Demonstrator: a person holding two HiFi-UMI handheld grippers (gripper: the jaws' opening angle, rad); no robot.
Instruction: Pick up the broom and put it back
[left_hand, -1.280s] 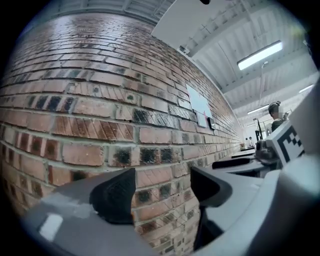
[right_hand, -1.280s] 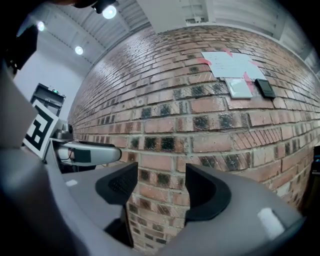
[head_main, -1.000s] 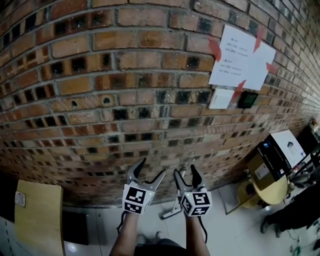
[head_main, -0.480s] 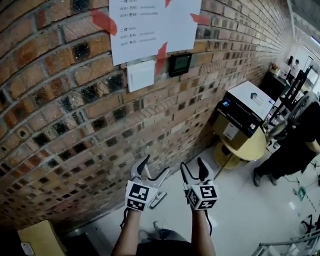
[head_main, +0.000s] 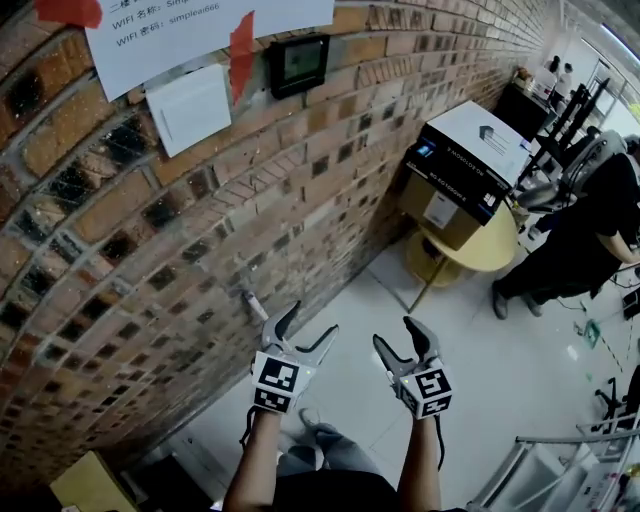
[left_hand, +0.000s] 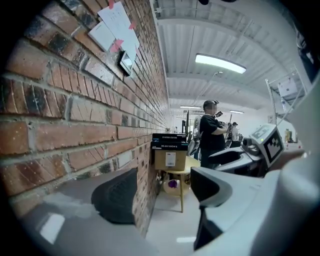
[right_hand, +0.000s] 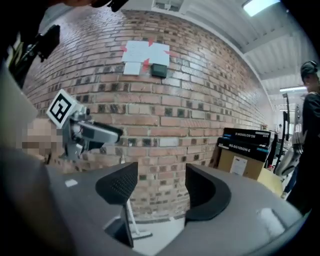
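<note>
Left tongs (head_main: 310, 322) and right tongs (head_main: 397, 335) both stand spread with nothing pinched, side by side above the floor (head_main: 500, 380) and near the brick wall (head_main: 300, 200). The broom (right_hand: 130, 216) leans on that wall just beyond the left tongs (thin pale handle, flat head on the floor). It shows between the right tongs' pads, untouched.

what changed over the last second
The view swung right along the brick wall: the notice slid to the top left, and the table with boxes came closer. The left tongs and right tongs took hold of nothing; they stayed open, empty, side by side.
</note>
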